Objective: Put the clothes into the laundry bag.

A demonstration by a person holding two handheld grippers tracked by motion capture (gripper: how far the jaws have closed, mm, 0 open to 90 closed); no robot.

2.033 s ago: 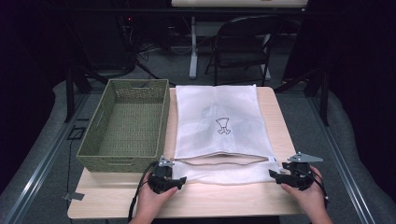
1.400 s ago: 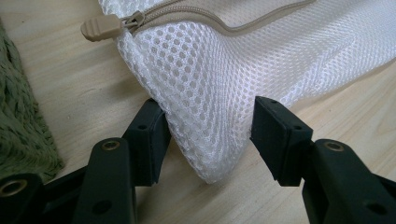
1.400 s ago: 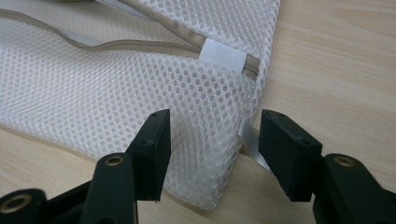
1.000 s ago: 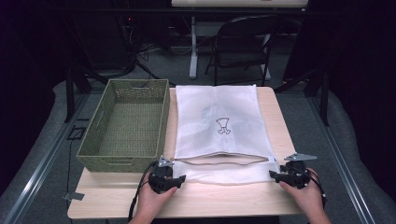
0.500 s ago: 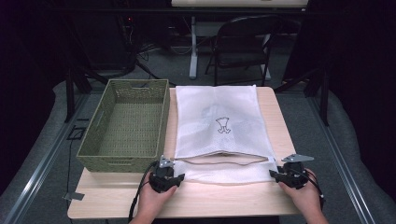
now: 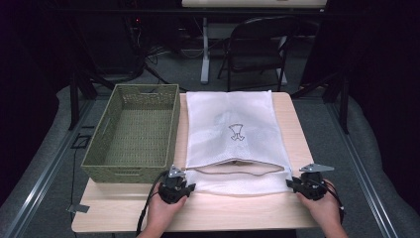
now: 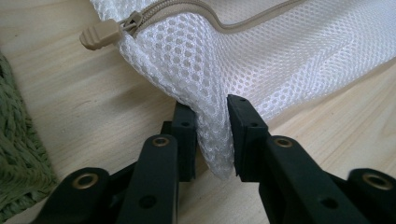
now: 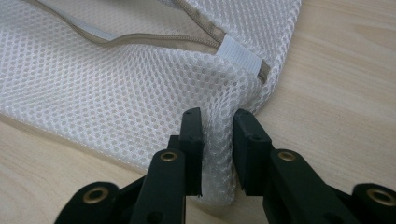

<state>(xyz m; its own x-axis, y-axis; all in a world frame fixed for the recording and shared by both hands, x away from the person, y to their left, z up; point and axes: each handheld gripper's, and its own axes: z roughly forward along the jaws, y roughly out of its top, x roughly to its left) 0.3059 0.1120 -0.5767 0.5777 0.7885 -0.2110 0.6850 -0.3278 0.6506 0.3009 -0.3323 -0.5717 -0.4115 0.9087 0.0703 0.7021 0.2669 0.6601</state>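
White mesh laundry bag [image 6: 230, 131] flat on surface [image 6: 233, 215], right of green basket [image 6: 133, 131] — left tool [image 6: 174, 184] and right tool [image 6: 304, 184] have just been closing, each pinching a near corner of mesh, likely to lift it evenly by the zipper [image 7: 187, 9] end

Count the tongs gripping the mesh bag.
2: left tongs pinch the mesh bag at its near left corner, right tongs at its near right corner.

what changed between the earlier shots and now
Both grippers' jaws have just been closing: the left gripper and right gripper each pinch a near corner of the white mesh zip bag. Hands, bag and green woven basket kept their places.
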